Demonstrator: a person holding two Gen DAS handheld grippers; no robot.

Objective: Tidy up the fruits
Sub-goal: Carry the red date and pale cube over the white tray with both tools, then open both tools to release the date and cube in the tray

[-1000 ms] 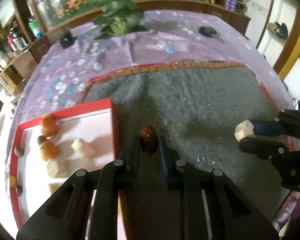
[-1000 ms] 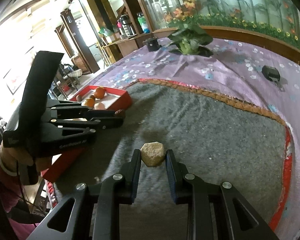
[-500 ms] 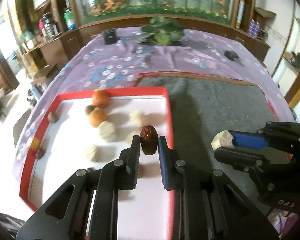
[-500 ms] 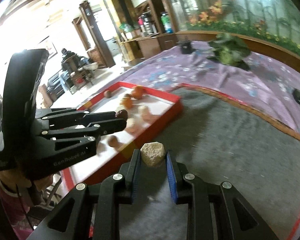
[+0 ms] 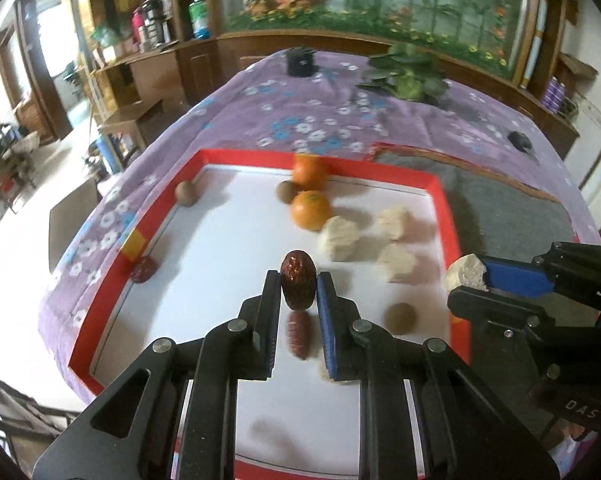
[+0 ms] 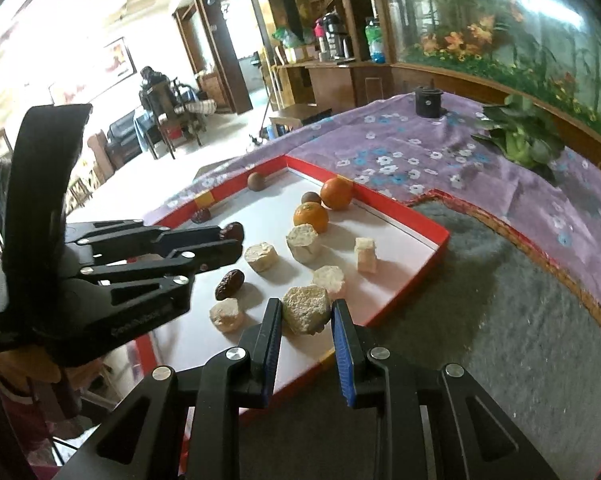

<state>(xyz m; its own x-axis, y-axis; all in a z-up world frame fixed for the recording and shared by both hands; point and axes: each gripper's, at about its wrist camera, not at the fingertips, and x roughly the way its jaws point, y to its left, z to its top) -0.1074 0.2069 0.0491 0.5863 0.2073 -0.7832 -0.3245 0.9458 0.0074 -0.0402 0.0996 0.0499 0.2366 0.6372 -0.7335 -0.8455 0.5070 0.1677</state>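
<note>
My left gripper [image 5: 298, 280] is shut on a dark red date [image 5: 298, 283] and hangs above the white floor of the red-rimmed tray [image 5: 440, 196]. My right gripper [image 6: 305, 312] is shut on a pale cream chunk [image 6: 304, 309] over the tray's near right rim [image 6: 416, 276]. In the tray lie two oranges [image 5: 310, 210], several cream chunks [image 5: 338, 238], small brown round fruits [image 5: 187, 193] and dates [image 6: 229, 285]. The right gripper with its chunk [image 5: 466, 273] shows at the right of the left wrist view. In the right wrist view the left gripper [image 6: 230, 240] reaches in from the left.
The tray sits on a purple flowered cloth [image 5: 300, 120] beside a grey mat [image 6: 500, 320]. A leafy green plant [image 5: 408, 76], a black cup [image 5: 300, 60] and a small dark object [image 5: 519, 139] lie farther back. Past the table's left edge is open floor with furniture.
Both grippers have swept left from over the grey mat to the tray, each still holding its piece. The left one now hangs over the tray floor; the right one has reached its rim.
</note>
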